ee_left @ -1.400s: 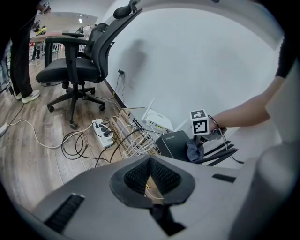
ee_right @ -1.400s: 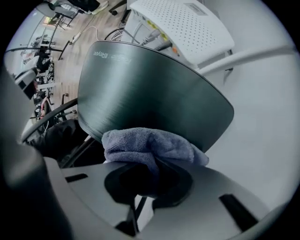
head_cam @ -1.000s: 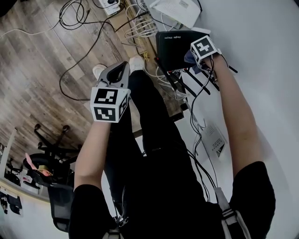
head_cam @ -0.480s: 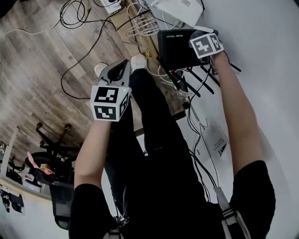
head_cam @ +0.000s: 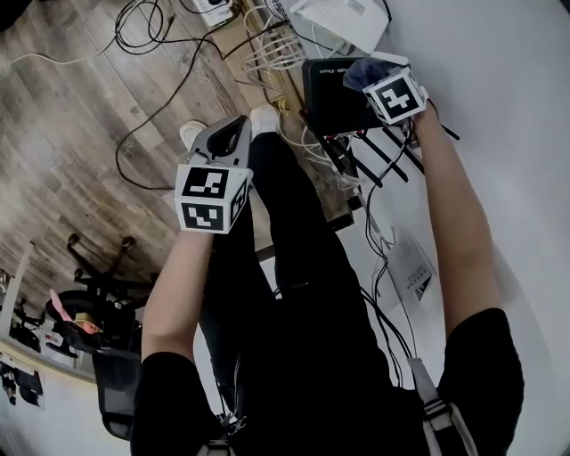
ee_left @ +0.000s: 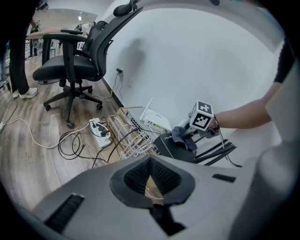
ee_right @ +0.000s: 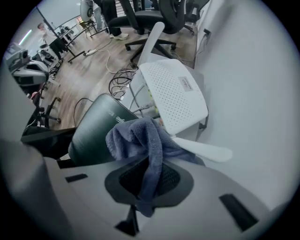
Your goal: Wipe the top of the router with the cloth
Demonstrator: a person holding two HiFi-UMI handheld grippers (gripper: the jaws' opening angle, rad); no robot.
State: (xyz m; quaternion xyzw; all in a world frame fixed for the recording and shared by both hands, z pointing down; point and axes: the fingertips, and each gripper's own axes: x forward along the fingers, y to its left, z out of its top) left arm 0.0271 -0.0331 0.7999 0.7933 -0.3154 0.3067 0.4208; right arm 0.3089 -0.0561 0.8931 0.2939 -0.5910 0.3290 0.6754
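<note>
The black router (head_cam: 329, 98) lies at the table's far edge, with its antennas (head_cam: 378, 151) pointing back toward me. My right gripper (head_cam: 372, 78) is shut on a blue-grey cloth (head_cam: 359, 73), which rests on the router's top near its far right corner. In the right gripper view the cloth (ee_right: 140, 140) hangs bunched from the jaws of the right gripper (ee_right: 150, 180) over the dark router (ee_right: 96, 129). My left gripper (head_cam: 230, 138) hovers over the floor to the left, away from the table, shut and holding nothing. From the left gripper view (ee_left: 152, 180) the cloth (ee_left: 180, 135) sits on the router (ee_left: 176, 146).
A white router (head_cam: 334, 20) stands just beyond the black one, shown close up as the white router (ee_right: 173, 96). Cables (head_cam: 383, 232) trail over the white table (head_cam: 508, 107). A wire rack (ee_left: 133, 136), a power strip (ee_left: 99, 129) and an office chair (ee_left: 70, 70) stand on the wooden floor.
The right gripper has turned and shifted a little over the router top, and the cloth now shows beyond its marker cube. The left gripper has hardly moved.
</note>
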